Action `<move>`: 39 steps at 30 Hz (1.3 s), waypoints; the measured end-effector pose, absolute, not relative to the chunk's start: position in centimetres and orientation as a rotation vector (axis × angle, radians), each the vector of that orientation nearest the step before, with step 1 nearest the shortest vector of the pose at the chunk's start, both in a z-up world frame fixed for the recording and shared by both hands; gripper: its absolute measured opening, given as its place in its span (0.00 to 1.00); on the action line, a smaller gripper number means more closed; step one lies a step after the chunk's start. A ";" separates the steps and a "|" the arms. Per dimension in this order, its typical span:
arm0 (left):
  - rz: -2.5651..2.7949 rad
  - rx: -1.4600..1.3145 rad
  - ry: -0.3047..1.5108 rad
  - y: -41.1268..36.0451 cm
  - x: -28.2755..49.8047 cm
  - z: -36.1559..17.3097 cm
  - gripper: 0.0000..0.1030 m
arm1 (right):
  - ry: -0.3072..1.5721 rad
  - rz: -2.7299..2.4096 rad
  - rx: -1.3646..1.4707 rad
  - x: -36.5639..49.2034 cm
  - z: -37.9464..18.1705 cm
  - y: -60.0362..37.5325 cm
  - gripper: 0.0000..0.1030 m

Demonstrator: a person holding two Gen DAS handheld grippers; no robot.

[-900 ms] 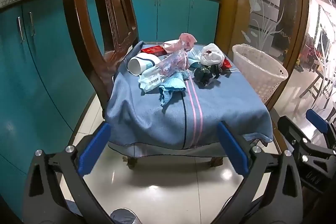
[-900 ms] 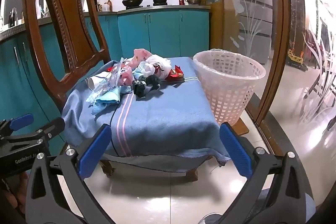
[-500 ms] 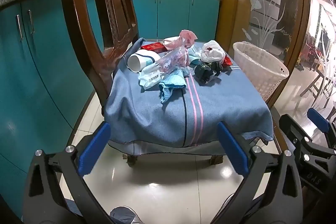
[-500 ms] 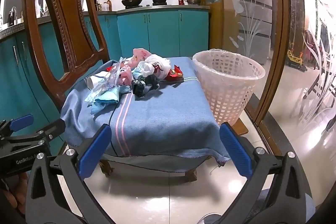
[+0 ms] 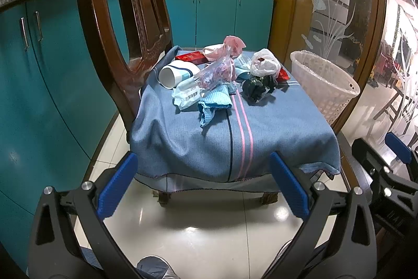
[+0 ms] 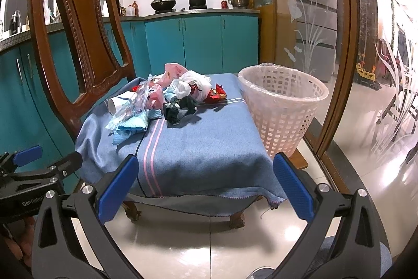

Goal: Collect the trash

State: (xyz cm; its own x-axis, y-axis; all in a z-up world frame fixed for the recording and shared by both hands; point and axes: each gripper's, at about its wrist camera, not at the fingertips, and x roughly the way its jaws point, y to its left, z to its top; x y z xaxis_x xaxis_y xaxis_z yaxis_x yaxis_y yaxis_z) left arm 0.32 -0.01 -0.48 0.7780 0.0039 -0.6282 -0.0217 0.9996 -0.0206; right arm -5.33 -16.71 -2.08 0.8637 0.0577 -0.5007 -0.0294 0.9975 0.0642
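A pile of trash lies on a chair seat draped with a blue cloth (image 5: pixel 235 132): a white paper cup (image 5: pixel 175 74) on its side, a clear pink-tinted bag (image 5: pixel 216 72), a light blue cloth (image 5: pixel 214 103), a black crumpled wrapper (image 5: pixel 257 89), a white plastic bag (image 5: pixel 265 66) and a red wrapper (image 6: pixel 216 94). A white lattice bin (image 6: pixel 283 106) with a clear liner stands right of the chair. My left gripper (image 5: pixel 203 184) and right gripper (image 6: pixel 205 183) are both open and empty, held low in front of the seat's front edge.
The wooden chair back (image 6: pixel 75 28) rises at the left of the seat. Teal cabinets (image 5: pixel 39 85) run along the left and back. A wooden-framed glass partition (image 6: pixel 347 49) stands right of the bin. The floor is glossy tile (image 5: pixel 203 234).
Both grippers have drawn slightly closer to the chair; the seat and trash look a little larger. Nothing on the seat has moved.
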 end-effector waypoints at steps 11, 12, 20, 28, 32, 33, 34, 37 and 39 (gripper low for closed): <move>0.013 -0.025 0.705 -0.1 0.6 -1.1 0.97 | 0.528 0.043 0.058 -5.3 -2.1 -16.7 0.98; 0.013 -0.024 0.706 -0.1 0.6 -1.1 0.97 | 0.530 0.043 0.057 -5.3 -2.1 -16.8 0.98; 0.006 -0.019 0.726 -0.3 0.8 -1.4 0.97 | 0.547 0.037 0.051 -4.9 -2.3 -17.0 0.98; 0.005 -0.013 0.774 -0.6 1.3 -2.3 0.97 | 0.567 0.030 0.040 -4.3 -2.6 -16.9 0.98; 0.003 -0.018 0.800 -0.5 1.8 -2.6 0.97 | 0.571 0.027 0.034 -4.1 -2.7 -17.0 0.98; 0.002 -0.020 0.805 -0.5 1.9 -2.7 0.97 | 0.571 0.025 0.031 -4.0 -2.8 -17.0 0.98; 0.002 -0.021 0.813 -0.5 2.1 -2.8 0.97 | 0.571 0.028 0.032 -4.0 -2.8 -17.0 0.98; 0.000 -0.026 0.847 -0.5 2.6 -3.3 0.97 | 0.575 0.027 0.019 -3.7 -3.0 -16.9 0.98; 0.000 -0.026 0.863 -0.6 2.9 -3.6 0.97 | 0.584 0.029 0.010 -3.4 -3.2 -16.8 0.98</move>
State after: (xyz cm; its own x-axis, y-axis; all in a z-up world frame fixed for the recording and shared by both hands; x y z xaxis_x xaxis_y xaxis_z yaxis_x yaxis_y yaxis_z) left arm 2.91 -0.55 -3.57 0.6501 -0.0105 -0.7597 -0.0107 0.9997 -0.0230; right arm -3.39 -16.80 -3.22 0.8340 0.0302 -0.5510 -0.0248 0.9995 0.0173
